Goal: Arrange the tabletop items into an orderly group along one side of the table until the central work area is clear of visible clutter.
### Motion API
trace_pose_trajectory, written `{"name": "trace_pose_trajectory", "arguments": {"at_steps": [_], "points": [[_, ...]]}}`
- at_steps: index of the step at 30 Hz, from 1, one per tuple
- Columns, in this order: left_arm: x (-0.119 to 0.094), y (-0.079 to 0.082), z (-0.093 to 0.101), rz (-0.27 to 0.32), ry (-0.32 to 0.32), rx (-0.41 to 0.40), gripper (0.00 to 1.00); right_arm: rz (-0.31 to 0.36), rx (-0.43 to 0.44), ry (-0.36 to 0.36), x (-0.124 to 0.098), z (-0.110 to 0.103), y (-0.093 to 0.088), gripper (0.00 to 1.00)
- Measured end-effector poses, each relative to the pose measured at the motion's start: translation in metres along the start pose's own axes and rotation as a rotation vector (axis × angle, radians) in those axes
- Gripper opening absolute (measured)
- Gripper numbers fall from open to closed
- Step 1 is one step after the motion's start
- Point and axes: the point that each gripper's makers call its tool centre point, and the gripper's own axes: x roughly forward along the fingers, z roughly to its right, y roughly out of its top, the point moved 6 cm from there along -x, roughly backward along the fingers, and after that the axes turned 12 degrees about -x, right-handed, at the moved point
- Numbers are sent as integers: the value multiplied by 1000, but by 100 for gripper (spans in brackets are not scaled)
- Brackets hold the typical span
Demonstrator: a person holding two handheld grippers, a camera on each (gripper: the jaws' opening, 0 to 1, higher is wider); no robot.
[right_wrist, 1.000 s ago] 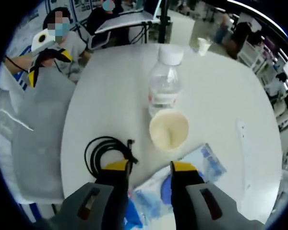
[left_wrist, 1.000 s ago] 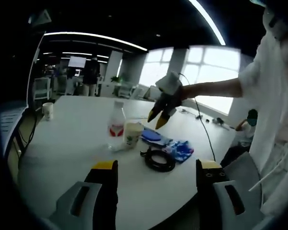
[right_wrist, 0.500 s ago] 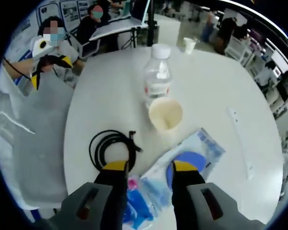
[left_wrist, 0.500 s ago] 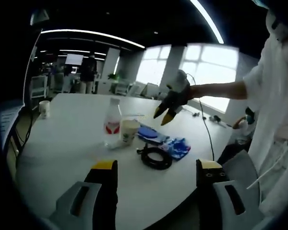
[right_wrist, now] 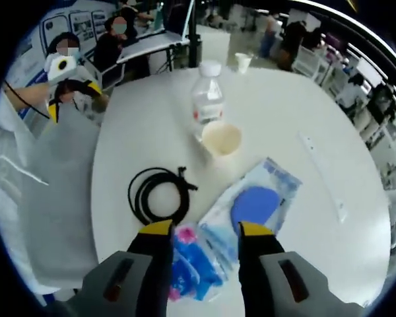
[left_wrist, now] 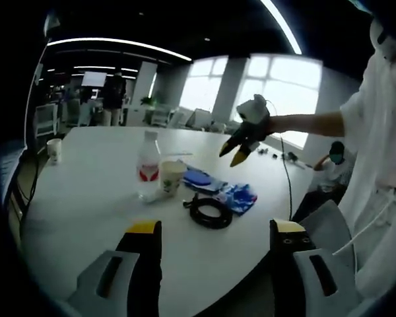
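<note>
In the left gripper view, our left gripper hung low at the near edge of the white table with its two jaws spread wide and nothing between them. The things to tidy lay well ahead of it, all in a bunch in the middle: a water bottle, a paper cup touching it, a coil of black cable and some blue packets just behind the coil. The coil was the nearest thing to these jaws. Our right gripper floated in the air above the packets, tips pointing down; we could not tell from here how far its jaws were apart. A second cup stood alone far off to the left. In the right gripper view, the right gripper looked down on the bunch, and it was the nearer one. Its jaws were open a little and held nothing. The blue packets lay right under and just past the tips, with their long side running up and to the right. The cable coil lay to the left of the jaws, and the cup and bottle sat farther on. We think the packets would be the easy first grab for this hand.
</note>
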Motion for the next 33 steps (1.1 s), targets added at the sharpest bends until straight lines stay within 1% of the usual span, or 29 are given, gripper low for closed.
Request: {"name": "trace_pose_trajectory", "arguments": {"at_steps": [4,7,13,16,21,30,33], "points": [[3,1,0,-10,-9,6,63,8,22,-21,-9,-6,-5,36],[6,2,2,-16,-21,12,62,11,40,-36,-13,-7,-13,36],[14,5,5,-28,-44,26,62,25,81,-64,-23,-17,-24,36],[18,7,6,-34,-58,38,62,25,97,-76,-27,-17,-32,37],[23,9,7,-43,-74,46,62,43,128,-101,-33,-19,-40,37],[32,11,10,-61,-97,67,61,69,157,-142,-40,-24,-44,37],[36,11,12,-67,-106,73,61,91,156,-182,-45,-26,-41,37]]}}
